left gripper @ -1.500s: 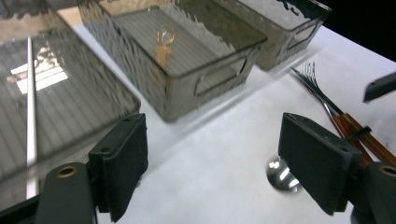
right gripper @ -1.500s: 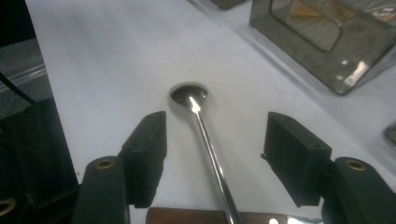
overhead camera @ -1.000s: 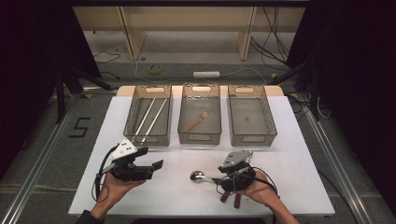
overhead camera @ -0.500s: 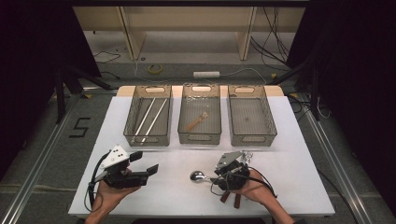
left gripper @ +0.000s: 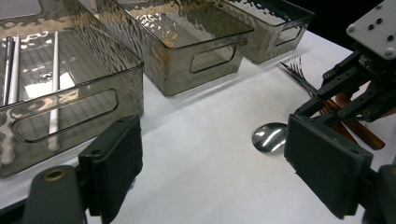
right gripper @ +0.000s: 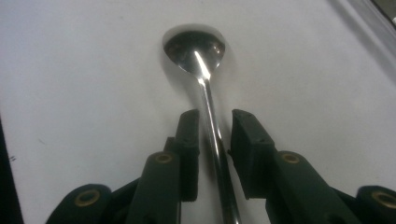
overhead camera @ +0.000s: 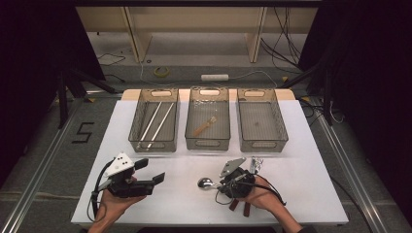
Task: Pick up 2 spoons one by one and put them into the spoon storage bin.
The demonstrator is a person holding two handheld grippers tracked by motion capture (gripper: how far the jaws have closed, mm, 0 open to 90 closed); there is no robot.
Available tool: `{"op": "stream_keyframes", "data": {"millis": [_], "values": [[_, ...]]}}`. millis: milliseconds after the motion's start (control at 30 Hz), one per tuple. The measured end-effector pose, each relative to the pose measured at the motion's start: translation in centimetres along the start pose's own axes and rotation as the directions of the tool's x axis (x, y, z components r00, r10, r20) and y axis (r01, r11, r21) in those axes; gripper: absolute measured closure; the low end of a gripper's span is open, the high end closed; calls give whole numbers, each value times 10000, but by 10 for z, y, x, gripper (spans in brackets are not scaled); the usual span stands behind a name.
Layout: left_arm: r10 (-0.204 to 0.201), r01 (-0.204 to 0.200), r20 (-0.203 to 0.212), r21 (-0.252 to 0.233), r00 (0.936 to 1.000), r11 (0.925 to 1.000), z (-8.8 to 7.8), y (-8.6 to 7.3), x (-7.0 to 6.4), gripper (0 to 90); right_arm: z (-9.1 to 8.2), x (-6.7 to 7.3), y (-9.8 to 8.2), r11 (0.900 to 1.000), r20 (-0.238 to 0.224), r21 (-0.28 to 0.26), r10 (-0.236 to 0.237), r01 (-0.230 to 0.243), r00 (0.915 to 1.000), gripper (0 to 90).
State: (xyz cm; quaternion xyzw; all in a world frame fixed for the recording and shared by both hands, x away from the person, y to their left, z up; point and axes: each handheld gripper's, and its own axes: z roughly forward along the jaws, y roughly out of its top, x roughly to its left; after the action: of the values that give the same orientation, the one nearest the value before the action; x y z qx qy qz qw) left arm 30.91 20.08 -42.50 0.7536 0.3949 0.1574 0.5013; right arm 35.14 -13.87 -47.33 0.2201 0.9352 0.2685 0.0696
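Note:
A metal spoon [overhead camera: 206, 183] lies on the white table [overhead camera: 184, 208], bowl to the left. My right gripper [overhead camera: 222, 186] is low over its handle. In the right gripper view the spoon [right gripper: 196, 49] runs away from me, its handle between the jaws of that gripper [right gripper: 215, 119]. The jaws have just been closing, and a thin gap still shows on each side of the handle. My left gripper [overhead camera: 151, 171] hovers at the front left, jaws wide open and empty [left gripper: 219, 158], aimed towards the spoon [left gripper: 269, 136].
Three smoky plastic trays stand in a row behind: the left one [overhead camera: 133, 127] holds chopsticks [overhead camera: 156, 124], the middle one [overhead camera: 209, 143] a small wooden utensil [overhead camera: 205, 126], and the right one [overhead camera: 265, 145]. A fork [overhead camera: 256, 163] and brown-handled pieces [left gripper: 359, 133] lie by the right hand.
The right gripper's jaws have narrowed around the spoon's handle. The left gripper has tipped and sunk a little at the front left.

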Motion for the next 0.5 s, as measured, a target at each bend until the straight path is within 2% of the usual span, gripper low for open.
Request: {"op": "stream_keyframes", "data": {"millis": [100, 167, 333, 500], "values": [[46, -46, -18, 11, 10000, 10000, 1, 0, -1, 189, 1, 1, 1, 9999, -25, 70, 146, -146, 9999, 768], [68, -68, 5, 28, 10000, 10000, 1, 0, 0, 189, 2, -1, 1, 10000, -65, 39, -87, 88, 9999, 795], [169, -170, 19, 72, 9999, 9998, 2, 0, -2, 189, 1, 0, 2, 9999, -223, 87, -140, 142, 9997, 854], [238, -238, -9, 118, 9997, 9996, 2, 0, -3, 189, 0, -1, 3, 9999, -222, 67, -152, 153, 9996, 869]]}}
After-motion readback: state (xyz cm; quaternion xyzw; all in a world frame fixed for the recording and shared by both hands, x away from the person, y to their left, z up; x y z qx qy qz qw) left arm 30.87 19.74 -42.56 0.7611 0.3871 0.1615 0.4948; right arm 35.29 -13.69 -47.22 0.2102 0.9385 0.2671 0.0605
